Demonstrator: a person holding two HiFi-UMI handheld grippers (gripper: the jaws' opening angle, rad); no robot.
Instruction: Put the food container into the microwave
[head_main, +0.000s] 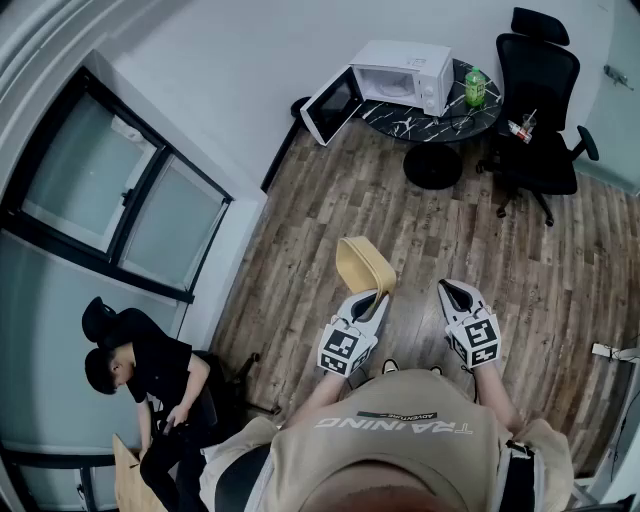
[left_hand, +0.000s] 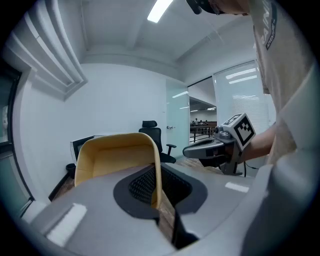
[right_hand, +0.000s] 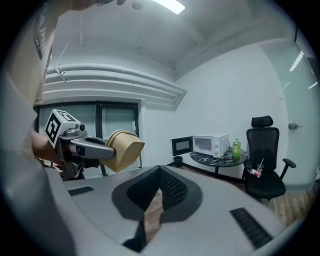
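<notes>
A tan food container (head_main: 364, 264) is held up in the air, well short of the microwave, with my left gripper (head_main: 372, 298) shut on its wall. In the left gripper view the container (left_hand: 117, 156) rises in front of the jaws, its side wall pinched between them. My right gripper (head_main: 453, 291) hovers beside it to the right, shut and holding nothing. The white microwave (head_main: 402, 71) stands on a round black table (head_main: 470, 118) far ahead, its door (head_main: 331, 104) swung open. The right gripper view shows the microwave (right_hand: 213, 145) and the container (right_hand: 123, 150).
A green bottle (head_main: 475, 88) stands on the table right of the microwave. A black office chair (head_main: 540, 100) sits to the table's right. A person in black (head_main: 140, 370) sits by the window wall at my lower left. Wood floor (head_main: 330, 220) lies between me and the table.
</notes>
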